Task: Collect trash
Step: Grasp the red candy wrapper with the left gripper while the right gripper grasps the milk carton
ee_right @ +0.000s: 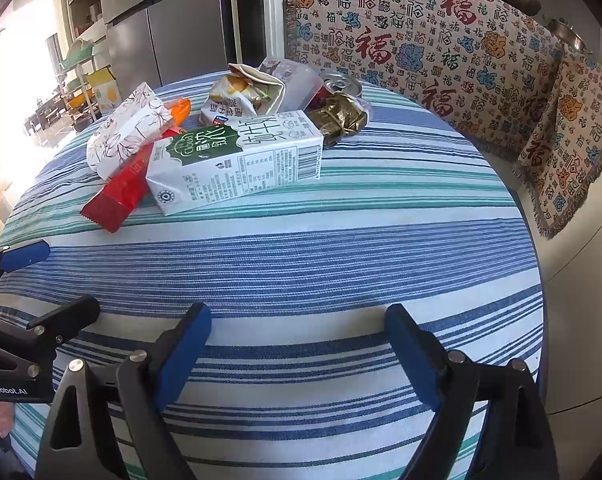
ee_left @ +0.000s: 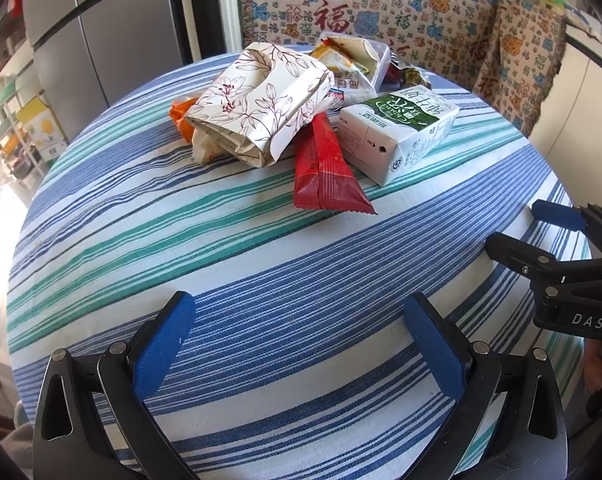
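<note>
The trash sits heaped toward the far edge of the round striped surface (ee_right: 301,264) — a milk carton (ee_right: 237,164), a red wrapper (ee_right: 115,196), a floral paper bag (ee_left: 261,104) and a can (ee_right: 341,86) among crumpled packets. Both the left tongs (ee_left: 297,344) and the right tongs (ee_right: 297,352) hover spread wide and empty over the near half — a broad bare stretch of cloth between them and the heap.

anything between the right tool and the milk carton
Nothing: in the right wrist view only bare striped tablecloth lies between the open right tool and the milk carton.
</note>
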The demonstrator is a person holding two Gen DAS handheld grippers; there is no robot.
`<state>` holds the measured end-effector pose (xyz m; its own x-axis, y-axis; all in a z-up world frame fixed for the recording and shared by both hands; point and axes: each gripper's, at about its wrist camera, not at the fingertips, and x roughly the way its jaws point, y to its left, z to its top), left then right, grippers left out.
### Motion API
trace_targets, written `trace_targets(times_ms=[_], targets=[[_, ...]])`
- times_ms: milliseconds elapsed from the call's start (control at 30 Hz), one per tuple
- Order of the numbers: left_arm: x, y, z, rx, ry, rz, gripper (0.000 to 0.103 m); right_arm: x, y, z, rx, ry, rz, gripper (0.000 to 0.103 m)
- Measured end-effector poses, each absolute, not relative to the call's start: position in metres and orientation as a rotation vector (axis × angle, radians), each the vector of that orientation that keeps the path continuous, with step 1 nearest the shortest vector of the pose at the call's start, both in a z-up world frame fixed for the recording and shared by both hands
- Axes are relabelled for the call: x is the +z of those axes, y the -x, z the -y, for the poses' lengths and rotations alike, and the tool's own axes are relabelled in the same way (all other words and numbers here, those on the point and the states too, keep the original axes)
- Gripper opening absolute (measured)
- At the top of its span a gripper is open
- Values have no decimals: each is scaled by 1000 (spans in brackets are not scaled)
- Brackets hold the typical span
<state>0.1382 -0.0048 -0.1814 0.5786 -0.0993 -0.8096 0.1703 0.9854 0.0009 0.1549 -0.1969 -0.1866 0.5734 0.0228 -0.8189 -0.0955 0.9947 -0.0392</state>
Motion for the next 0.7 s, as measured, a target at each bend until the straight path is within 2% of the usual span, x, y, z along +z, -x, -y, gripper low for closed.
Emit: trace_targets(times_ms=[333,433,533,567,600,700], targets=[[-160,-153,-5,-273,53,-895,98,-184,-155,199,77,82,-947,91],[-158,-176,1,-301,67,-919,86,-185,-154,199,74,82,-941,91],[-160,-199,6,-305,87,-941,68,-186,-154,199,74,80,-937,91],[-161,-203,8,-308,89,-942,53,-186,-154,199,74,80,-936,91],[-161,-206,10,-315,84,-947,29,-186,-154,199,75,80,-935,91],[-161,-199,10,-327,80,-947,27,-186,-153,200,76,80,-935,91]])
